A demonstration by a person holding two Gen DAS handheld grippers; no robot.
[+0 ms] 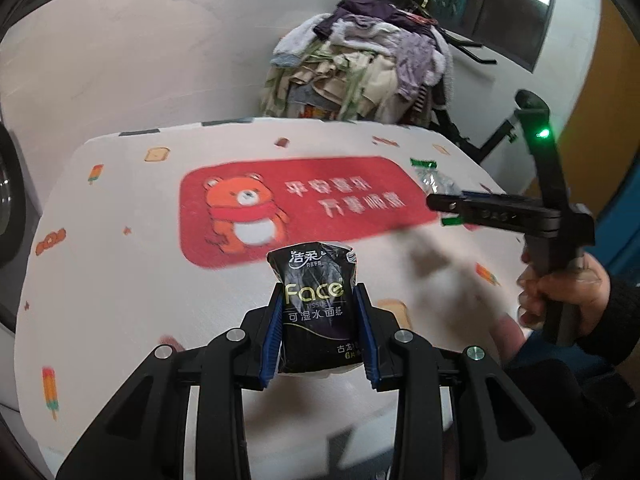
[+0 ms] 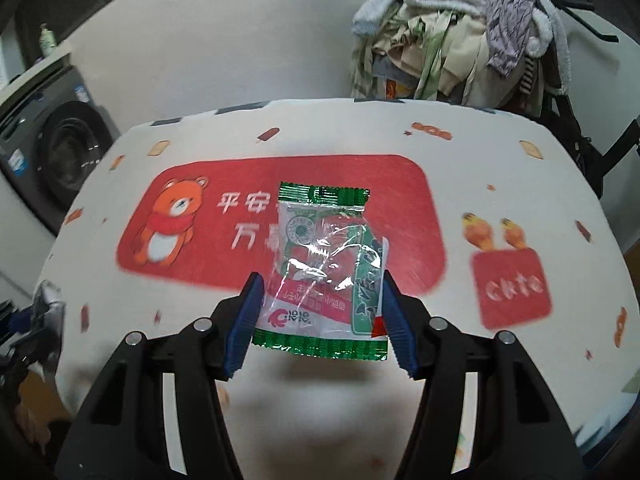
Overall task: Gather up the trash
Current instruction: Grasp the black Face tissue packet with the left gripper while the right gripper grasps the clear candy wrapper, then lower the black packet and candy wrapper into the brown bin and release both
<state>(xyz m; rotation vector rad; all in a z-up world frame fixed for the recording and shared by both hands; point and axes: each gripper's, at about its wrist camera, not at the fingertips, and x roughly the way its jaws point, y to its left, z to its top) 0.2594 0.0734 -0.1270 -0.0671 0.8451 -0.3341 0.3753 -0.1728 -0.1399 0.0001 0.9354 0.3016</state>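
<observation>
Between the blue pads of the left gripper [image 1: 320,330] we find a black tissue pack [image 1: 315,306], lifted clear of the table [image 1: 120,280]. Its long axis runs straight out along the fingers, top end pointing away from the camera. The jaws are clamped on its two long sides.

The right gripper [image 2: 320,322] carries a green-edged clear snack wrapper [image 2: 326,268], empty-looking, crinkled, long axis also running away from the camera, its print upside down to us. The jaws pinch it at both side edges — the wrapper hangs above the cloth.

In the left wrist view the right gripper points leftward over the table's far right part, tilted down; a hand [image 1: 560,292] in a dark sleeve wraps its handle, and a green light shows on the upright stem.

Writing: the pack reads "Face", "TISSUE" and 可湿水面纸. The red panel [image 2: 200,232] on the cloth shows an orange bear with 平安; a smaller red patch [image 2: 514,288] reads "Cute". Behind the table, a heap of clothes [image 1: 360,68].
</observation>
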